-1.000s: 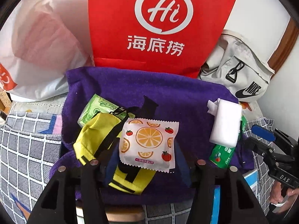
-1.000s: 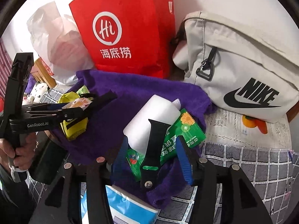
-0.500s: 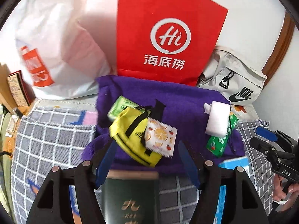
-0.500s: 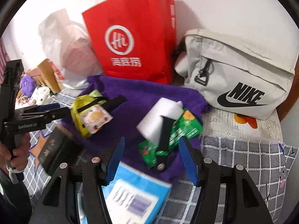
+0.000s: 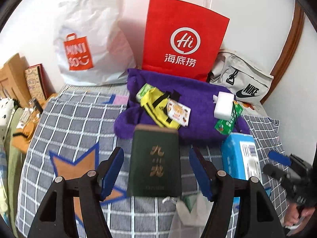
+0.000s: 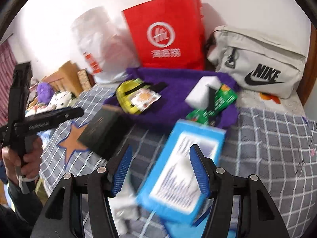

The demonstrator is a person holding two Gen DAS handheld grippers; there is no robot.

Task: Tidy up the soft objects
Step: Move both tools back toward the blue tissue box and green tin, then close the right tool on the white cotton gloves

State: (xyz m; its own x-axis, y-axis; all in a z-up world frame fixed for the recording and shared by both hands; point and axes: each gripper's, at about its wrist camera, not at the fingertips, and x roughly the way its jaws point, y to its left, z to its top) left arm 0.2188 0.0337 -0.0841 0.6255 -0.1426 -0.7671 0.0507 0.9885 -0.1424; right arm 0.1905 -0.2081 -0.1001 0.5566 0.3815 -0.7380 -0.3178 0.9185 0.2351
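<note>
Both grippers hang over the bed [image 5: 65, 119], jaws parted and holding nothing. The left gripper [image 5: 156, 173] has the dark green booklet [image 5: 155, 162] lying between its open jaws, long axis running straight away from the camera, pads clear of it on both sides. The right gripper [image 6: 160, 170] stands over the blue packet [image 6: 178, 170], which lies slanted between its jaws, untouched as far as the blur lets me judge.

Beyond both, the purple towel [image 5: 198, 95] carries the soft things: a yellow pouch [image 5: 156, 107] with an orange-print sachet [image 5: 178, 114] on it to the left, a white sponge block [image 5: 223, 107] on a green packet [image 5: 227, 123] to the right. By my reading each hand is nearer its own side's pile.

Behind stand the red paper bag [image 5: 184, 37], a white plastic bag [image 5: 89, 39] and a grey sling bag [image 6: 257, 59]; their contents are hidden.
</note>
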